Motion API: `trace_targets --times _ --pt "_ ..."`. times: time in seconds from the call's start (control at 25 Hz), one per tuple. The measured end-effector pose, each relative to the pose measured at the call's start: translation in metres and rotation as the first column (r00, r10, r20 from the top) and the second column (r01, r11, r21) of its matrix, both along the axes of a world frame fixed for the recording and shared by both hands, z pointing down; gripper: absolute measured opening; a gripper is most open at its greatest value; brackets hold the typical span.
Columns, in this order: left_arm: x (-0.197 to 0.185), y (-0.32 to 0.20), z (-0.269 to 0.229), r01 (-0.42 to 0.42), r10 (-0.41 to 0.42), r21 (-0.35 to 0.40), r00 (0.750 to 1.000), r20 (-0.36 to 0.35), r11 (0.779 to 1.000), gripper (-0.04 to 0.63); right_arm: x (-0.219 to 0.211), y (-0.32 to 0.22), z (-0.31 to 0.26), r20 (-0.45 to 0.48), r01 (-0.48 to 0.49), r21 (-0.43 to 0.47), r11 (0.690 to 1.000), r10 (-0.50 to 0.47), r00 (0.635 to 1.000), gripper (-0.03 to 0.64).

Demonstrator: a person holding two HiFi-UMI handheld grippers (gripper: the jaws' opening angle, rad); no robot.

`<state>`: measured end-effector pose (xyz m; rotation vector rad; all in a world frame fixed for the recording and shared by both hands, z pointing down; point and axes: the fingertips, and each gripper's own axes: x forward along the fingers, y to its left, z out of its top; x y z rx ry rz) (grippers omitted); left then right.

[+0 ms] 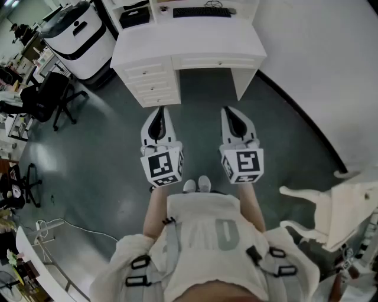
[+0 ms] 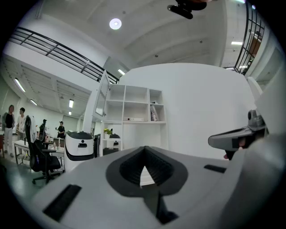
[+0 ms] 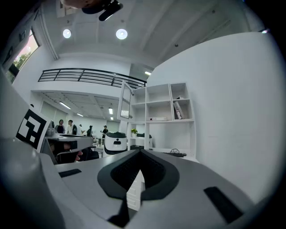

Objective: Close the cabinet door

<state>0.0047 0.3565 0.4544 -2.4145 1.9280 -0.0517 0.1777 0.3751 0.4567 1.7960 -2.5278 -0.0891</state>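
The person is standing on the grey floor [image 1: 106, 171], facing the white desk [image 1: 189, 44] at 12 o'clock. Both grippers are pointing level at it, side by side and well apart from it.

1. The left gripper [image 1: 158, 115] is holding its jaws pressed together, with nothing between them (only a small triangular gap is showing between the ribbed pads).
2. The right gripper [image 1: 231, 115] is likewise keeping its jaws together and is gripping nothing. The desk drawers [image 3: 132, 190] are showing through its pad gap, far beyond the jaws.
3. The cabinet door [image 2: 103, 96] is standing open. It is swinging out toward 9 o'clock from the upper left compartment of the white shelf unit [image 2: 136, 105] that is sitting on the desk. Neither gripper is touching it.
4. Books [image 2: 154, 112] are leaning in the unit's right compartment, and a black keyboard [image 1: 201, 12] is lying on the desk top.
5. A white machine with a black band [image 1: 77, 29] is standing at 11 o'clock, just beside the desk.
6. A black office chair [image 1: 50, 97] is sitting at 10 o'clock.
7. A white chair [image 1: 331, 206] is standing at 4 o'clock, near the person.
8. Several people [image 2: 9, 120] are standing far off at the left of the left gripper view.
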Motion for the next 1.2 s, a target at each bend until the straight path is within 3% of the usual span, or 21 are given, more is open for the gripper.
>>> trace_targets --times 0.28,0.48,0.72,1.2 --pt "-0.001 -0.005 -0.001 -0.005 0.005 0.008 1.000 -0.001 1.000 0.005 -0.002 -0.005 0.001 0.001 0.004 0.001 1.000 -0.004 1.000 0.003" --pt "0.000 -0.013 0.007 0.006 -0.006 -0.012 0.999 -0.033 1.000 0.005 0.006 -0.012 0.005 0.075 0.004 -0.022 1.000 -0.002 0.997 0.003" --pt "0.004 -0.020 0.013 0.024 -0.024 -0.012 0.998 -0.054 1.000 0.005 0.013 -0.019 0.020 0.028 0.016 -0.045 0.999 -0.015 0.999 0.003" --pt "0.013 -0.052 0.023 0.021 -0.021 0.006 0.996 -0.083 1.000 0.005 0.025 -0.056 0.037 0.050 0.017 -0.043 0.999 -0.015 0.999 0.003"
